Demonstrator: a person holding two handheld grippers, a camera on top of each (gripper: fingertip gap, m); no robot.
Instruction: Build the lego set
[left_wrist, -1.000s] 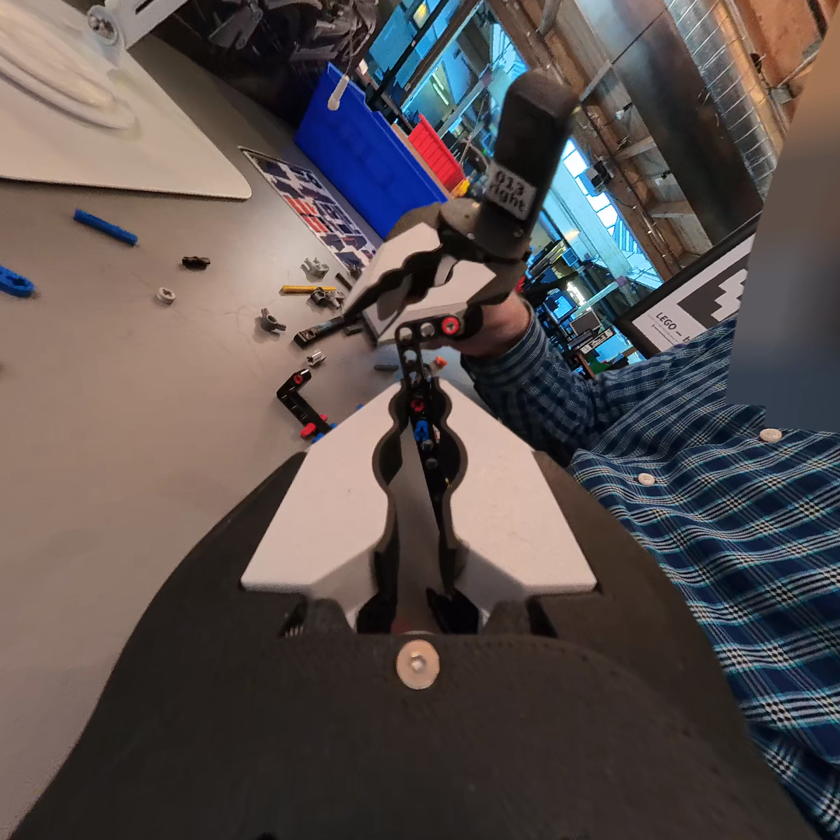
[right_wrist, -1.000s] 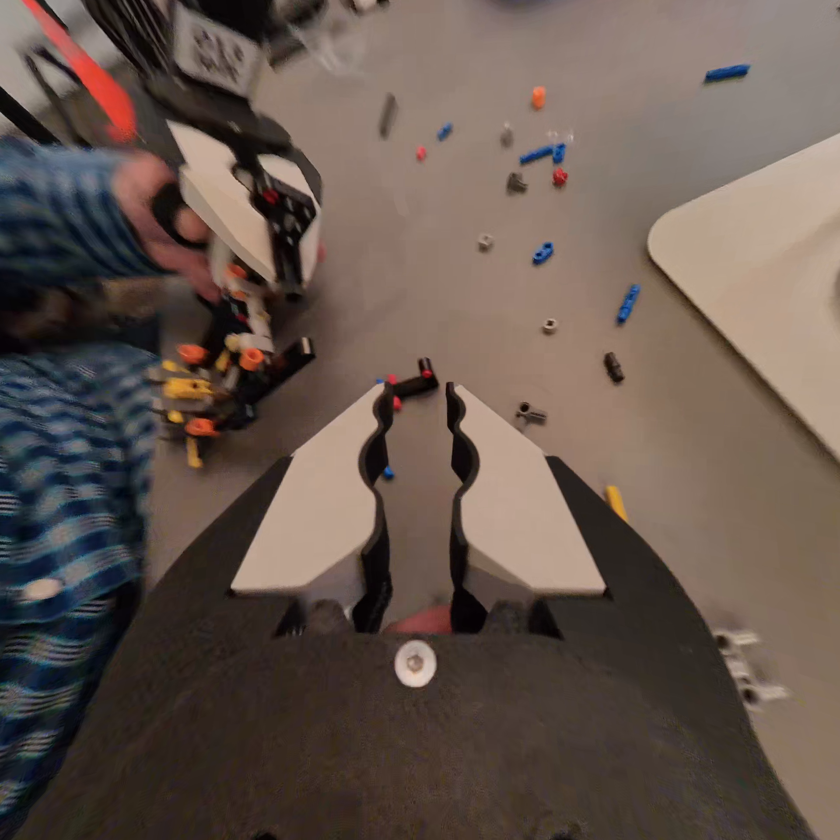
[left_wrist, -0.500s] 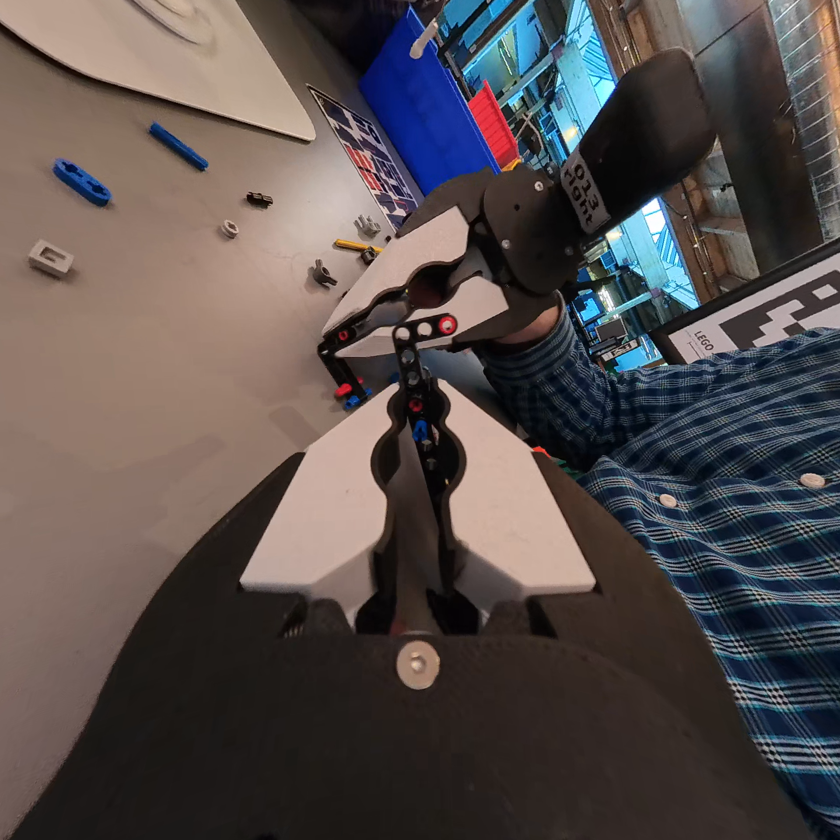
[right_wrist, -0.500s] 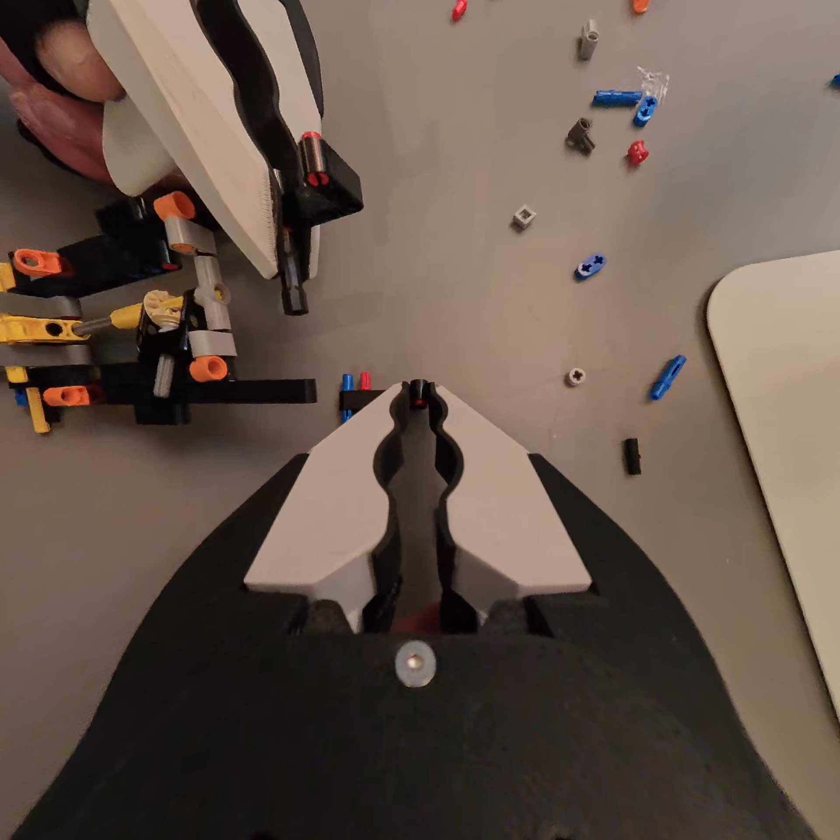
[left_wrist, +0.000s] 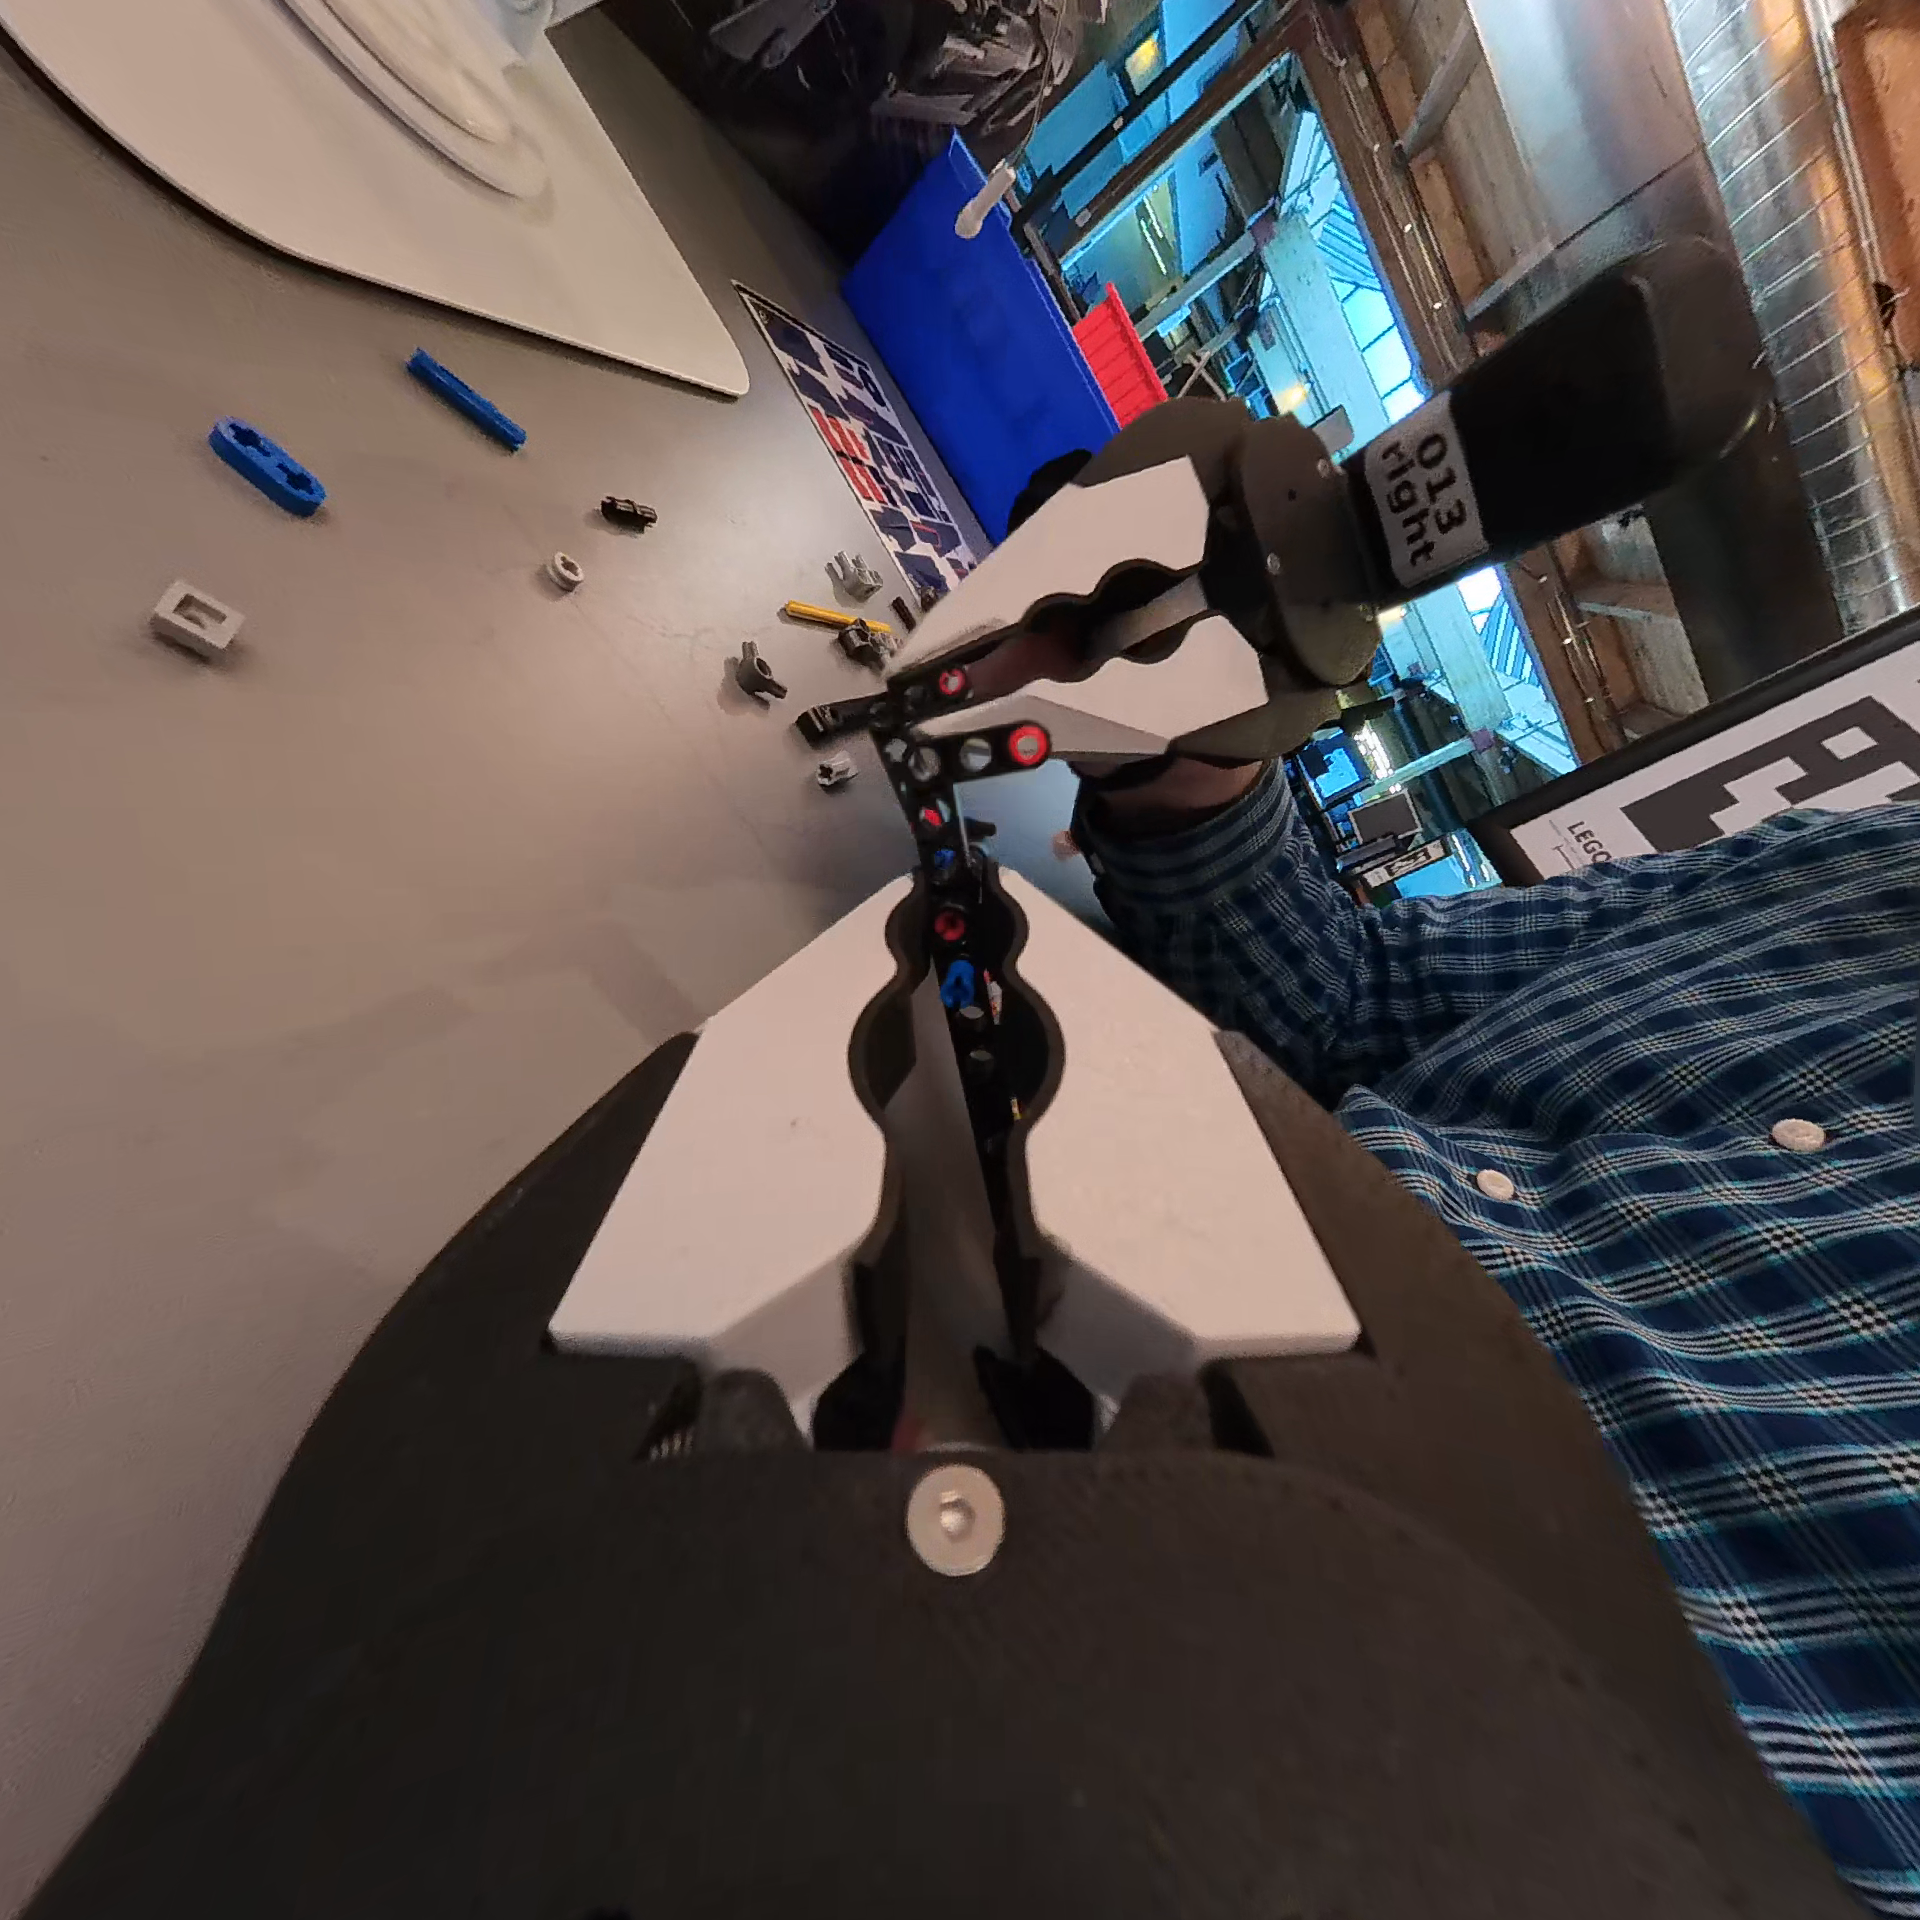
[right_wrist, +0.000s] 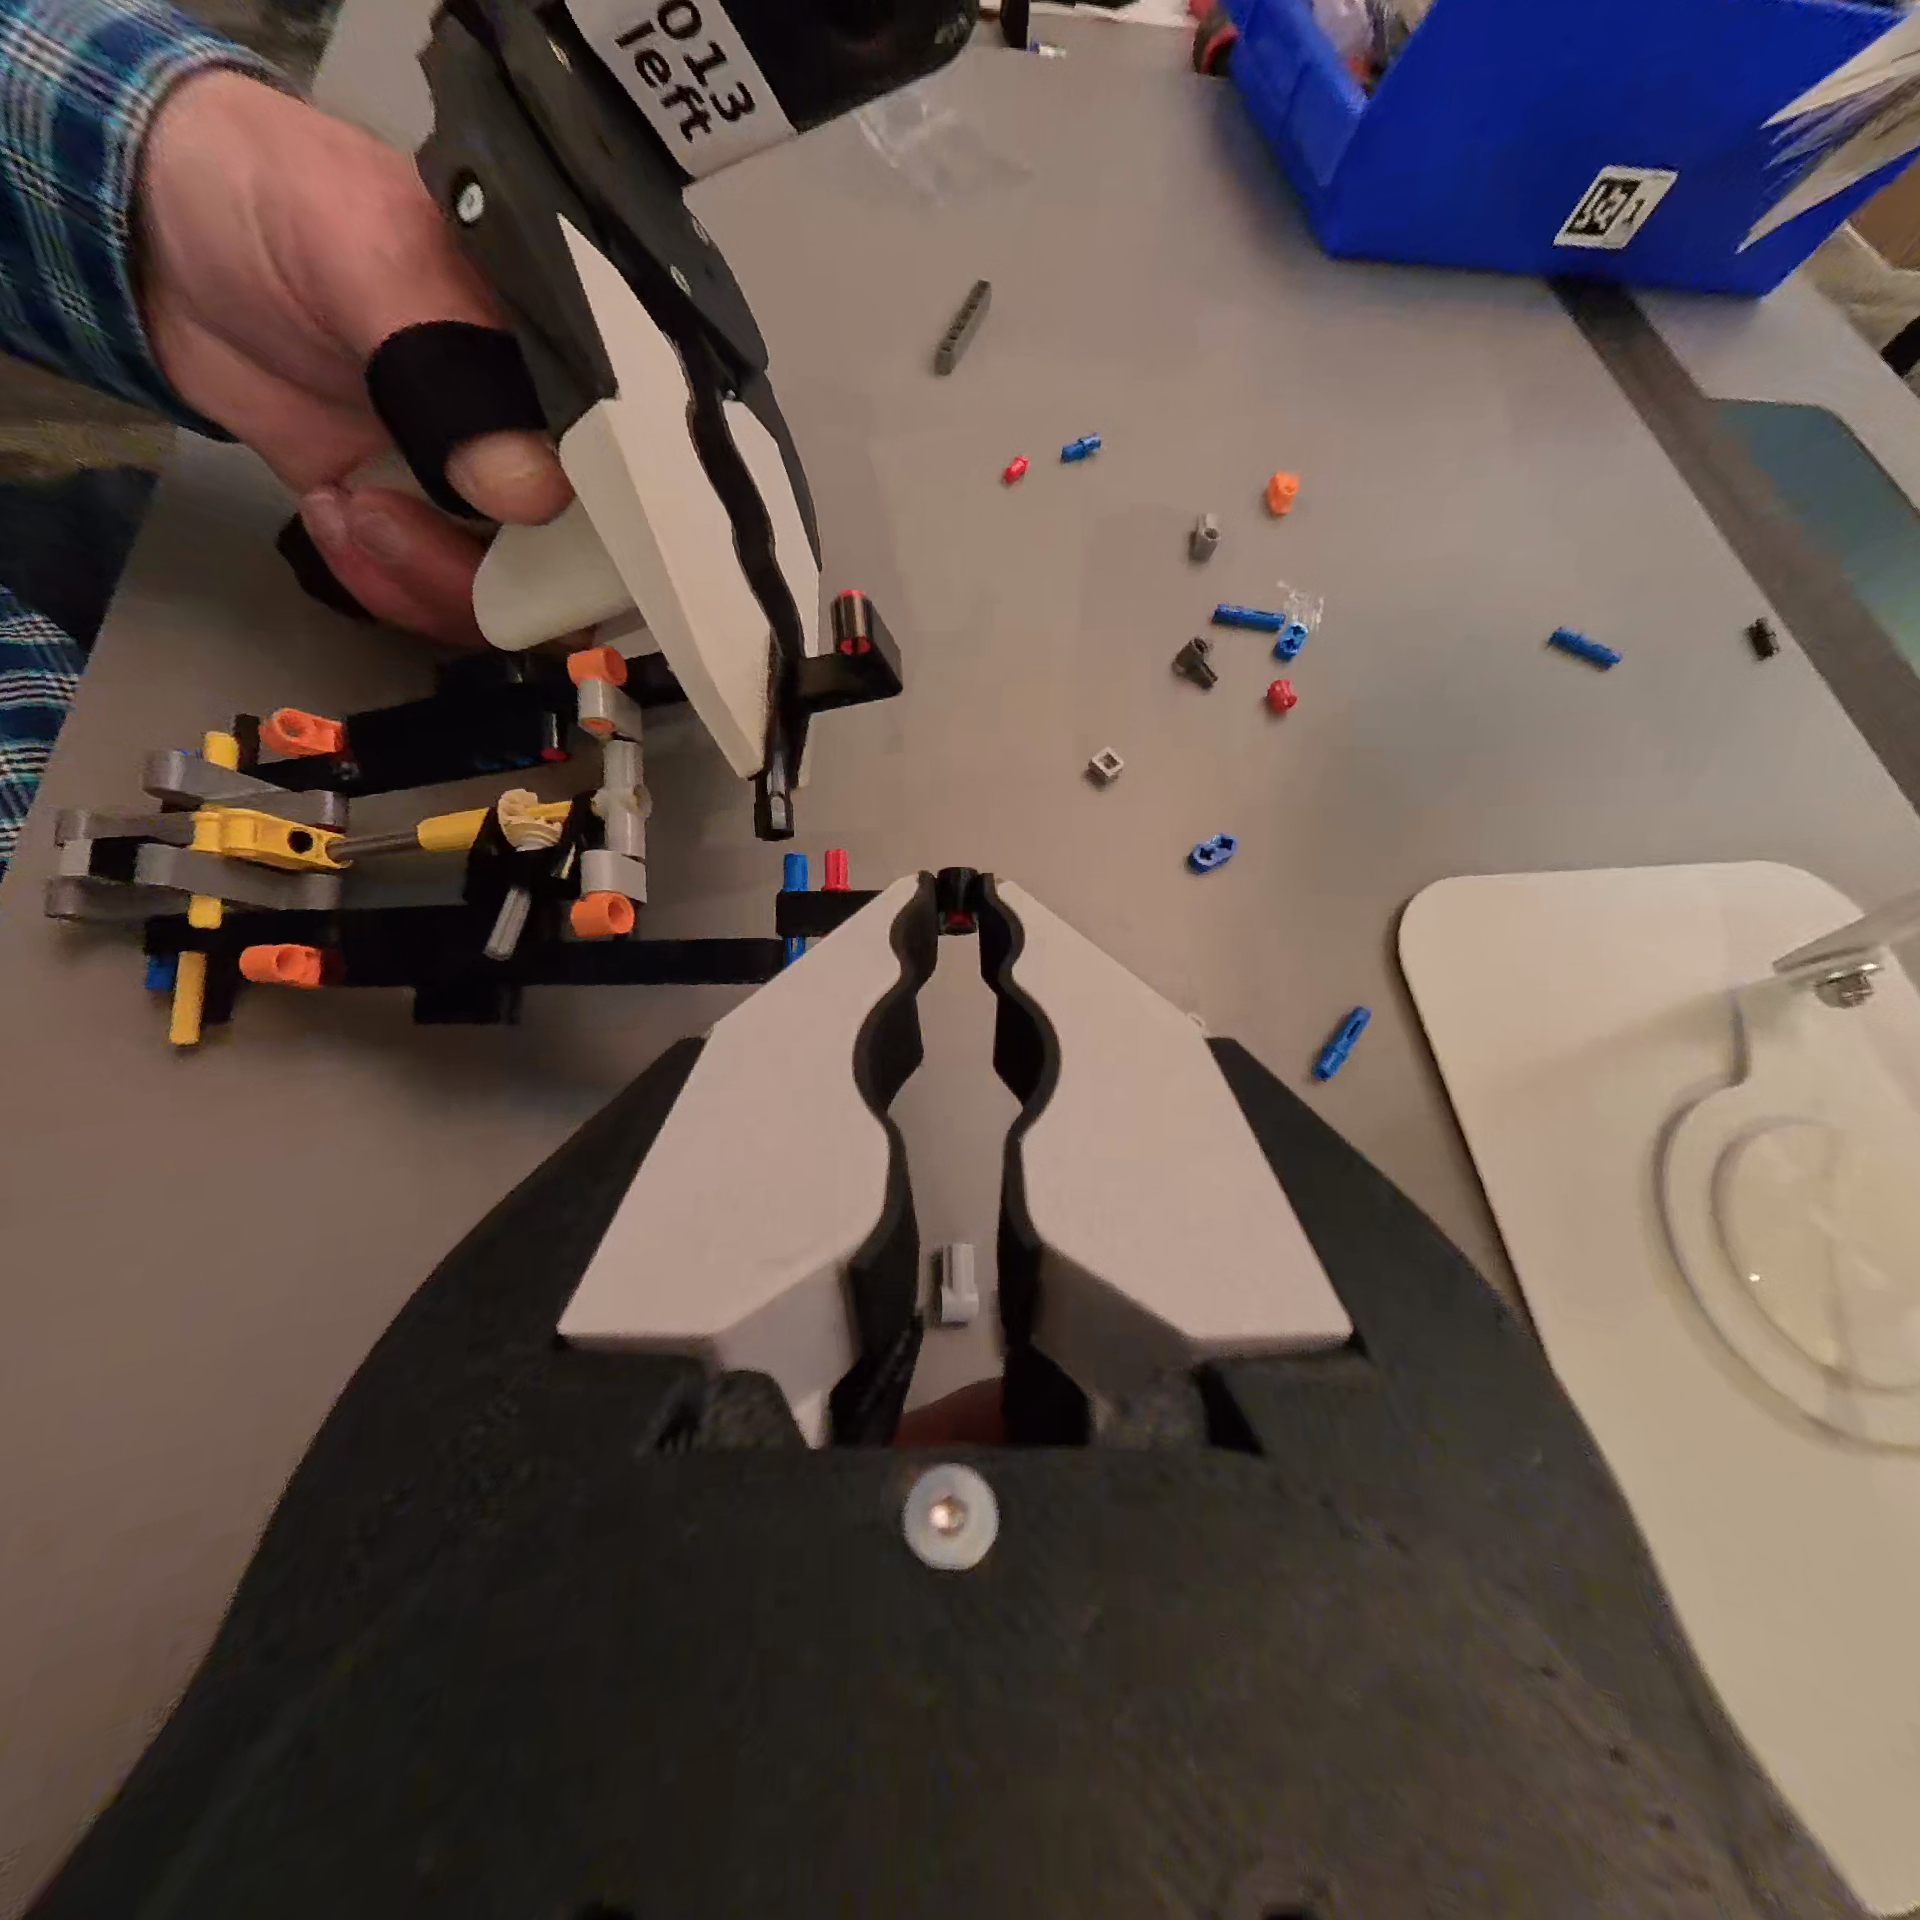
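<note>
A black L-shaped beam (left_wrist: 940, 821) is clamped between the closed fingers of the left gripper (left_wrist: 951, 894), above the grey table (left_wrist: 364, 883). A second black piece (right_wrist: 954, 896) with a red pin is pinched at the tips of the right gripper (right_wrist: 956, 899), just beside the partly built model (right_wrist: 416, 862) lying on the table.

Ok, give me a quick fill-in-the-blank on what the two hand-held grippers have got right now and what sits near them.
1. The left hand-held gripper is ____ on a long black beam.
2. The right hand-held gripper clamps a black piece bearing two upright pins, one red and one ____.
3. In the right wrist view, the partly built assembly lies on the table to the ____ of that gripper's fingers.

Missing words: shut; blue; left
</note>
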